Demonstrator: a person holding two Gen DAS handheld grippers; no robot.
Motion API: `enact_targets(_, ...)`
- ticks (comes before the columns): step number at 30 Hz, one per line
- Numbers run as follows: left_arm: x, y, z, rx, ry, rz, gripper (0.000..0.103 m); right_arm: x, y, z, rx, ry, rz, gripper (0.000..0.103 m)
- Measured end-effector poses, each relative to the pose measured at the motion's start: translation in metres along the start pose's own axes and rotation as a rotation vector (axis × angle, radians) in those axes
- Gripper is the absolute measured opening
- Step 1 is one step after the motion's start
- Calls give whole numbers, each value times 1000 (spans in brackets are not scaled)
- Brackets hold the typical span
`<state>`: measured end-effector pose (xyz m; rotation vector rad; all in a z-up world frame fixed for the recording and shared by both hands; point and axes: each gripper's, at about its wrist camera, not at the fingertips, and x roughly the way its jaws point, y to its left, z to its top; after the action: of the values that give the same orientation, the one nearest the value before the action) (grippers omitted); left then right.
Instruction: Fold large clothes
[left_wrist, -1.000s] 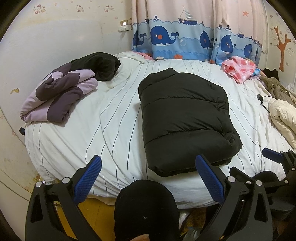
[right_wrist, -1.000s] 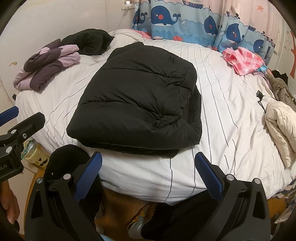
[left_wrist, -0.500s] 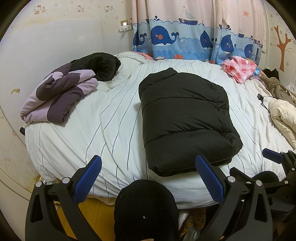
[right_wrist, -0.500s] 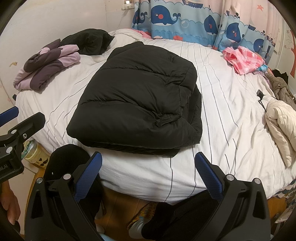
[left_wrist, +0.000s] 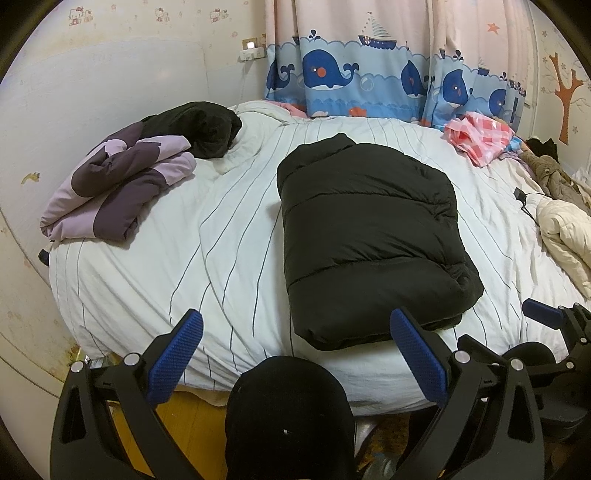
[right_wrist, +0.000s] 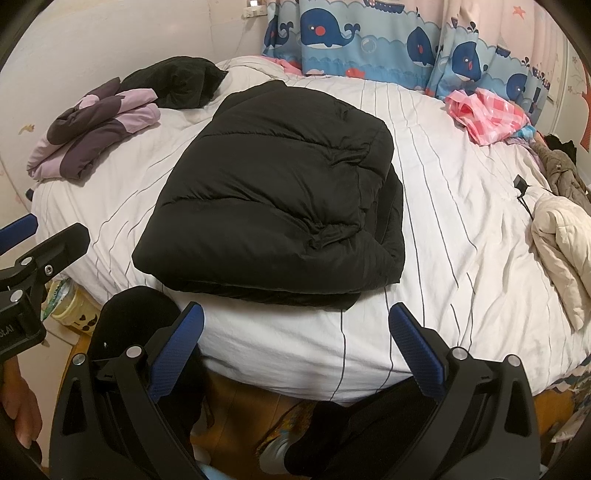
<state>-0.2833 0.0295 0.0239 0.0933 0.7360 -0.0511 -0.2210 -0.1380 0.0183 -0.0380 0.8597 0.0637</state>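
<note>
A black puffer jacket (left_wrist: 369, 229) lies folded into a thick rectangle on the striped white bed (left_wrist: 221, 243); it also shows in the right wrist view (right_wrist: 273, 199). My left gripper (left_wrist: 295, 354) is open and empty, held off the bed's near edge, left of the jacket's near end. My right gripper (right_wrist: 295, 350) is open and empty, just short of the jacket's near edge. The left gripper's body shows at the left of the right wrist view (right_wrist: 40, 251).
A folded purple and lilac jacket (left_wrist: 118, 184) and a black garment (left_wrist: 199, 125) lie at the bed's far left. A pink checked cloth (left_wrist: 480, 136) and a cream jacket (left_wrist: 565, 236) lie at the right. A whale curtain (left_wrist: 369, 74) hangs behind. A black cap (left_wrist: 288, 413) is below.
</note>
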Motion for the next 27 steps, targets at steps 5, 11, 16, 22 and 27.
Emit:
enact_targets(5,-1,-5,-3,3,13,29,97,1,-4,0,2,3,8,97)
enact_targets(11,-2,-9,-4,-2,27,19,97,1,-3,-1,4,4,10,97)
enact_targets(16,6,-11,-7,8,85,55,97,1,-3,-2,6,8,14,97)
enact_targets(22,-1,-3,-9,-41,38,-18,97,2,-5,-2,14,14,21,97)
enact_targets(27,-4,-9,-8,-20,25,6,97,3,-7,-1,21,19,25,97)
